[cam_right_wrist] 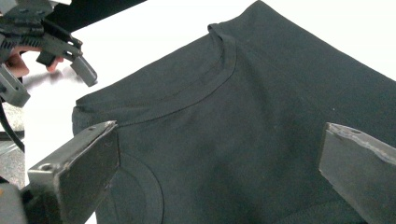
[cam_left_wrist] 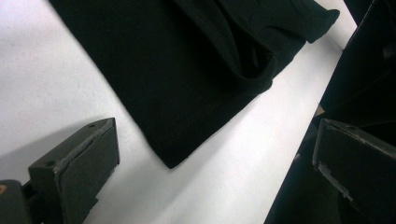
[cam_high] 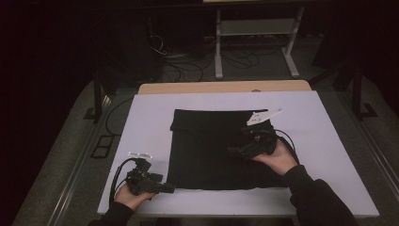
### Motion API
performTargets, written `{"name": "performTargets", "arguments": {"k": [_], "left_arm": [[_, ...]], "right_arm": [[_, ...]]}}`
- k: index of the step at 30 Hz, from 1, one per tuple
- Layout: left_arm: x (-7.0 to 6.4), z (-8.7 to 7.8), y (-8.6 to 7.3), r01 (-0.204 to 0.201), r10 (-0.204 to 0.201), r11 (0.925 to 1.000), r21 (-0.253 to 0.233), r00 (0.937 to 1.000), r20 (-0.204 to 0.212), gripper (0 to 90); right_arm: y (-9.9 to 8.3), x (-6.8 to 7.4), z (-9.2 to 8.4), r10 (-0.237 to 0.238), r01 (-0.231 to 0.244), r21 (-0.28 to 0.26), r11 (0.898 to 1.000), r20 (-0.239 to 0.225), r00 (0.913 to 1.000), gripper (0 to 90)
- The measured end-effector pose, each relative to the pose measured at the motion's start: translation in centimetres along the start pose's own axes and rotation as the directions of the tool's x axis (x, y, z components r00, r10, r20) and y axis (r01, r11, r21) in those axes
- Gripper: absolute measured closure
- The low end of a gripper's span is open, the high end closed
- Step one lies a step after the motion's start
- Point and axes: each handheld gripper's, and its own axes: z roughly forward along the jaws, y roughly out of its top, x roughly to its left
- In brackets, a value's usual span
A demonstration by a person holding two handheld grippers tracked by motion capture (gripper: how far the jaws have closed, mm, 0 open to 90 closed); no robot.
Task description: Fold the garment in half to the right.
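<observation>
A black T-shirt (cam_high: pixel 207 146) lies folded flat in the middle of the white table (cam_high: pixel 150 122). My left gripper (cam_high: pixel 164 184) rests at the table's front left, just off the shirt's near left corner. In the left gripper view its jaws (cam_left_wrist: pixel 215 135) stand wide open, with that corner of the shirt (cam_left_wrist: pixel 187 70) ahead of them. My right gripper (cam_high: pixel 237 149) hovers over the right half of the shirt. Its jaws (cam_right_wrist: pixel 219 135) are open and empty above the shirt (cam_right_wrist: pixel 280 93), near the ribbed neckline (cam_right_wrist: pixel 187 100). The left gripper (cam_right_wrist: pixel 50 83) is visible beyond, open.
A wooden strip (cam_high: pixel 226 87) borders the table's far edge. Behind it stand a white metal frame (cam_high: pixel 256 28) and cables on the dark floor (cam_high: pixel 183 66). Bare white table lies to the left and right of the shirt.
</observation>
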Motion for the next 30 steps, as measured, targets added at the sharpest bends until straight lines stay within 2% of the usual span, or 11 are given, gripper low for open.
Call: {"name": "performTargets", "arguments": {"k": [6, 11, 13, 18, 21, 30], "left_arm": [[0.1, 0.2, 0.1, 0.004, -0.004, 1.0000, 0.002, 0.9999, 0.014, 0.0], [0.1, 0.3, 0.3, 0.009, -0.009, 1.0000, 0.000, 0.9995, 0.031, 5.4], [0.1, 0.4, 0.3, 0.011, -0.011, 0.9999, -0.002, 0.9996, 0.025, 8.0], [0.2, 0.4, 0.5, 0.023, -0.023, 0.9997, -0.007, 0.9997, 0.011, 17.4], [0.1, 0.6, 0.6, 0.011, -0.011, 0.9999, -0.003, 0.9999, -0.012, 23.8], [0.0, 0.9, 0.9, -0.002, 0.004, 0.9997, 0.024, 0.9973, -0.074, 54.0]], "right_arm": [[0.4, -0.2, 0.5, 0.006, -0.006, -0.007, 1.000, -0.007, 1.0000, 0.0], [0.5, -0.4, 1.2, 0.013, -0.014, -0.011, 1.000, -0.015, 0.9998, 0.0], [0.5, -0.5, 1.4, 0.014, -0.015, -0.011, 1.000, -0.015, 0.9998, 0.0], [0.6, -0.8, 1.9, 0.023, -0.023, -0.012, 1.000, -0.017, 0.9996, 0.0], [0.8, -0.9, 2.3, 0.019, -0.020, -0.007, 1.000, -0.017, 0.9997, 0.0], [1.6, -1.3, 3.5, 0.014, -0.014, -0.001, 1.000, -0.017, 0.9998, 0.0]]}}
